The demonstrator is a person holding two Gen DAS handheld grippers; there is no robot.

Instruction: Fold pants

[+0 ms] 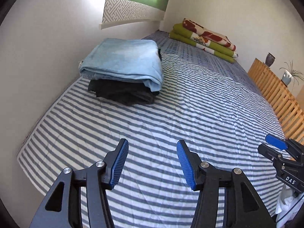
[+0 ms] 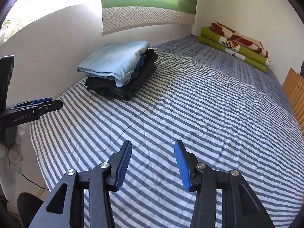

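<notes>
A stack of folded pants lies on the striped bed near the wall: light blue pants (image 1: pixel 123 62) (image 2: pixel 115 60) on top, black pants (image 1: pixel 121 93) (image 2: pixel 121 87) beneath. My left gripper (image 1: pixel 152 146) hovers over bare striped sheet in front of the stack, open, with nothing between its blue pads. My right gripper (image 2: pixel 153 146) is likewise open and empty above the sheet. Each gripper shows at the edge of the other's view: the right gripper (image 1: pixel 271 144) at the right, the left gripper (image 2: pixel 53 102) at the left.
The blue-and-white striped bed (image 1: pixel 171 114) (image 2: pixel 190 114) fills both views. Folded green and floral blankets (image 1: pixel 205 38) (image 2: pixel 235 43) lie at the far corner. A wooden slatted rail (image 1: pixel 275 91) with a vase and plant runs along the right side. A wall hanging (image 2: pixel 148 1) is behind.
</notes>
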